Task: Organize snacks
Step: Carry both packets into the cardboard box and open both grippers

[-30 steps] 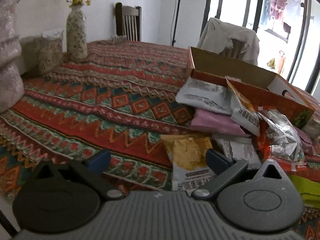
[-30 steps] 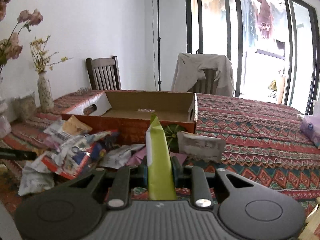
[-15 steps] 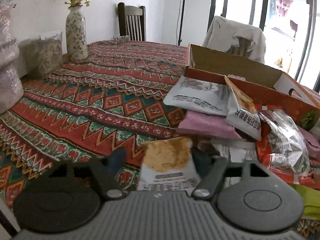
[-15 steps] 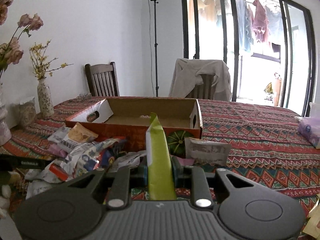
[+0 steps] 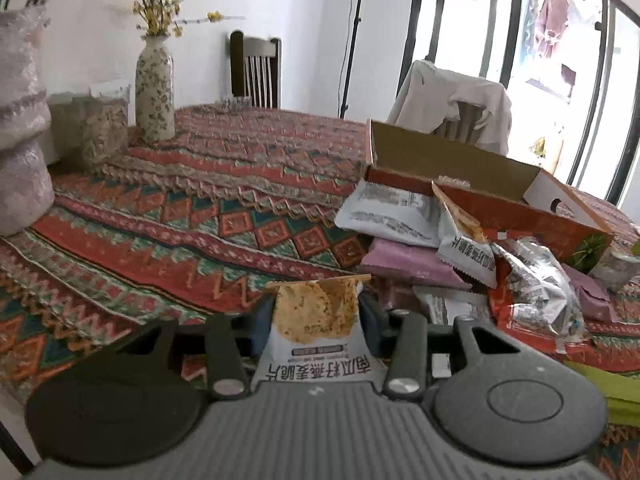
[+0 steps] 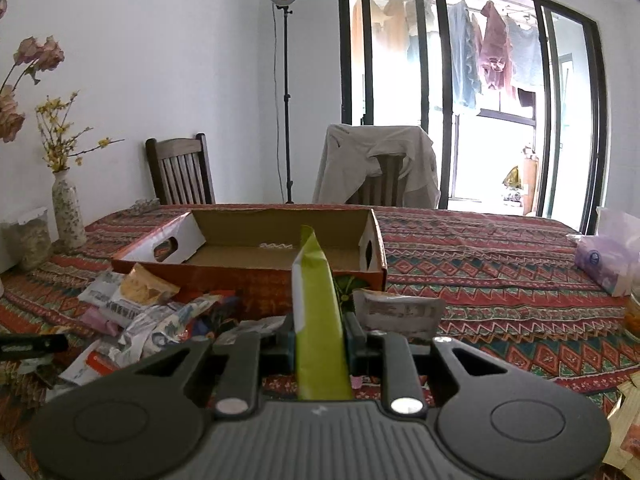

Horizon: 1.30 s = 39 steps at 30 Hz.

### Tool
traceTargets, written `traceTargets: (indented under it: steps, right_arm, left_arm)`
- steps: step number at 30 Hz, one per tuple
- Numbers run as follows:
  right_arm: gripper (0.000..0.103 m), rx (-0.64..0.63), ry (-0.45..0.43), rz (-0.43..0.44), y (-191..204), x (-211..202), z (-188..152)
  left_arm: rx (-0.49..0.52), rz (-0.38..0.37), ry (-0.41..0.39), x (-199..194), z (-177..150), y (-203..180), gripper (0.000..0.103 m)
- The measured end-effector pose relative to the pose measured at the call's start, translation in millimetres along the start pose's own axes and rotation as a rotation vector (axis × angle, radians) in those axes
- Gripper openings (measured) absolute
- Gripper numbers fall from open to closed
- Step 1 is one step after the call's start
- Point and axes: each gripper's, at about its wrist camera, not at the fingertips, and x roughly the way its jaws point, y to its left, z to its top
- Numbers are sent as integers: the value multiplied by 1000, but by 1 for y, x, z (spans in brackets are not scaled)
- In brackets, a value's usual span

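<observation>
1. Yellow-and-white snack packet (image 5: 318,330) sits clamped between the fingers of the left gripper (image 5: 316,320), its printed end toward the camera and its far end raised above the patterned tablecloth (image 5: 208,216).
2. Green packet (image 6: 318,320) stands upright, pinched between the closed fingers of the right gripper (image 6: 318,334), in front of the near wall of the cardboard box (image 6: 248,280).
3. The box is open-topped, orange outside and brown inside, and lies near the middle of the table; a small pale item rests on its floor by the far wall.
4. A heap of loose snack bags (image 6: 148,312) lies on the cloth against the box's near-left side, among them a white bag (image 5: 394,214), a pink packet (image 5: 408,262) under it and a crinkled silvery bag (image 5: 536,292).
5. One grey packet (image 6: 398,312) stands just right of the green one, near the box's right corner.
6. At the far left of the table stands a speckled vase (image 5: 155,88) with yellow flowers; a jar (image 5: 105,128) stands beside it.
7. Two chairs stand past the far edge, the right one draped with a pale garment (image 6: 374,168).
</observation>
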Motion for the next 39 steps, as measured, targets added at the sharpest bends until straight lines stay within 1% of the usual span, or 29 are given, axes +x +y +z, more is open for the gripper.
traceTargets:
  steps: [7,11,17,22,30,34,39]
  right_arm:
    - [21,0,-61,13,9,-18,21]
    - [21,-14,-81,21,18,-19,39]
    - [21,-8,-102,24,25,-11,64]
    - [21,-19,-106,28,29,2,80]
    - [21,-18,-110,61,28,30,98]
    - [21,-28,-90,67,28,60,109]
    - [21,-15,-56,74,23,102,117]
  left_arm:
    - [-42,6,-81,-34,12,20,46]
    - [-48,7,-116,-45,24,21,46]
    - [-22,-23,-162,-50,56,4,46]
    - [-1,-80,-192,-49,82,-18,46]
    - [45,-120,-201,-27,114,-60,46]
    - [62,-129,-191,-3,127,-76,46]
    - [70,-136,-150,38,143,-86,46]
